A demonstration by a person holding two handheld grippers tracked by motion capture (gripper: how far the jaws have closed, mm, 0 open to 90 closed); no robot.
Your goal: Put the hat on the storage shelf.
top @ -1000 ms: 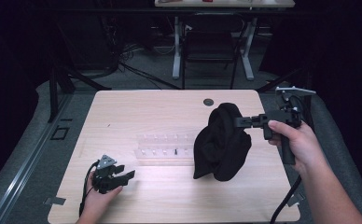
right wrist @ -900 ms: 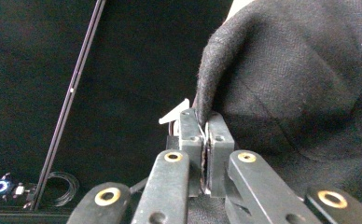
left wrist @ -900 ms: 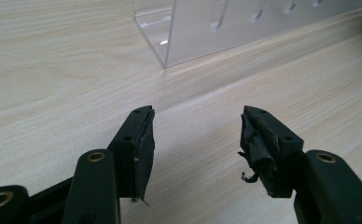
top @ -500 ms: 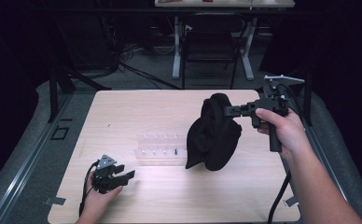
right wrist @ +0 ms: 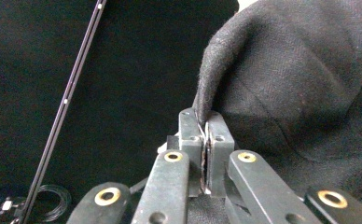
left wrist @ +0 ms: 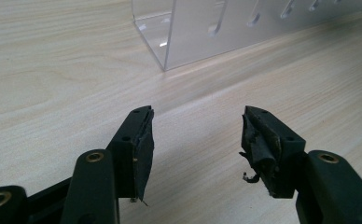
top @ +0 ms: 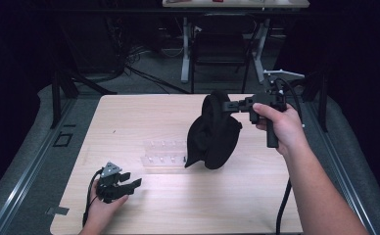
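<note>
1. The right gripper (top: 228, 106), held in the person's right hand (top: 281, 126) above the right half of the light wooden table (top: 129, 112), has its jaws pressed together on a fold of the black knitted fabric cap (top: 213, 132).
2. In the right gripper view, a thin edge of that black cap (right wrist: 291, 84) is pinched between the two closed pads, and the rest of the cloth bulges up and to the right of them.
3. The cap hangs from the grip, its lower end at or just above the table near the middle, closer to the right edge.
4. The clear acrylic rack with slots (top: 163, 152) lies just left of the cap's lower end.
5. The left gripper (top: 129, 185) rests in the person's left hand (top: 102, 208) near the front left corner of the table.
6. In the left gripper view, the left gripper (left wrist: 195, 140) has its jaws wide apart with nothing between them, pointing towards a corner of the clear rack (left wrist: 207, 32).
</note>
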